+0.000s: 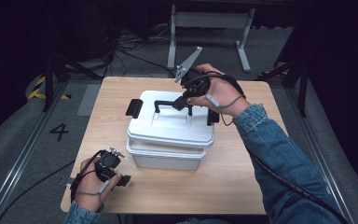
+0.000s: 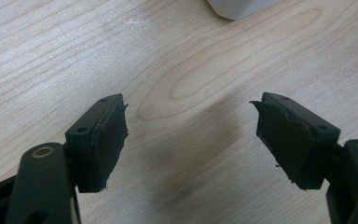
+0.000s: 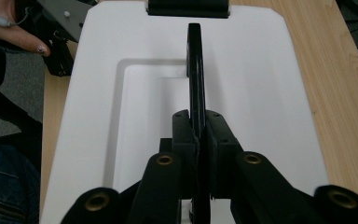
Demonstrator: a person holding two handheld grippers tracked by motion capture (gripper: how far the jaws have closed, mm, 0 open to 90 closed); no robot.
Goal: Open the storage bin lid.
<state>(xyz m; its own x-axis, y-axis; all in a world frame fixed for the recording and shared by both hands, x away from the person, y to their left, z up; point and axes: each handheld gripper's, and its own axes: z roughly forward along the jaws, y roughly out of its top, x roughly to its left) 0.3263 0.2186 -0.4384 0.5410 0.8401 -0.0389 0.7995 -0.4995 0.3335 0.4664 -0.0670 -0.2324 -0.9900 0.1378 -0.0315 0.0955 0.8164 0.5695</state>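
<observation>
Lid [image 1: 170,122] of the white box [image 1: 165,156] sits askew on top of it, pushed a little back from the box's front rim, so it looks lifted or loosened rather than seated. Its black handle [image 3: 195,79] stands upright out of the recess in the lid and runs straight ahead of the right gripper [image 3: 199,140], whose jaws are clenched on the handle's near end from both sides. Gripping the thin bar edge-on like this gives a firm hold for raising or shifting the lid, which is probably the point. A black latch [image 3: 188,8] lies beyond the handle at the lid's far edge; another latch [image 1: 134,107] hangs loose at the lid's other end in the high view, so nothing seems to lock the lid down.

The left gripper [image 2: 191,140] rests low over bare table [image 2: 42,51], jaws spread wide with nothing between them. A corner of the box shows ahead of it, well apart. It seems parked there, out of the way, ready to steady the box if needed.
</observation>
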